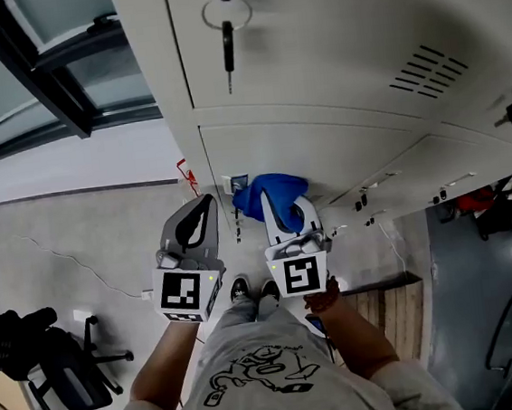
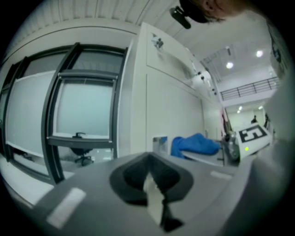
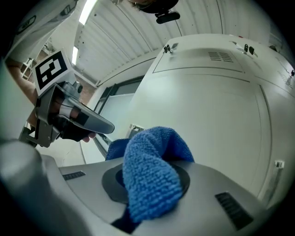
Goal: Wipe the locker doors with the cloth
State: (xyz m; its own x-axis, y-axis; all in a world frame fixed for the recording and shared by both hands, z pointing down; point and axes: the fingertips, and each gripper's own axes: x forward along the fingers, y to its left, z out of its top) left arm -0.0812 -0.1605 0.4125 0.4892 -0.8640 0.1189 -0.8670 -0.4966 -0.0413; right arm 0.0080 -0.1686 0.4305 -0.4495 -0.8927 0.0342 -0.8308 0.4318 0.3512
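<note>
A blue cloth (image 1: 271,196) is bunched in my right gripper (image 1: 286,213), whose jaws are shut on it; it fills the right gripper view (image 3: 151,177) and shows in the left gripper view (image 2: 194,144). The cloth is held close to a low white locker door (image 1: 310,159), and I cannot tell whether it touches. A taller door (image 1: 328,28) above has a key (image 1: 229,48) hanging from its lock. My left gripper (image 1: 203,207) hangs just left of the cloth, shut with nothing in it (image 2: 154,193), beside the locker's end panel (image 2: 170,110).
A dark window frame (image 1: 61,83) runs along the wall left of the lockers. An office chair (image 1: 68,360) stands on the floor at lower left. A wooden pallet (image 1: 390,308) lies at the foot of the lockers. The person's shoes (image 1: 251,289) are below the grippers.
</note>
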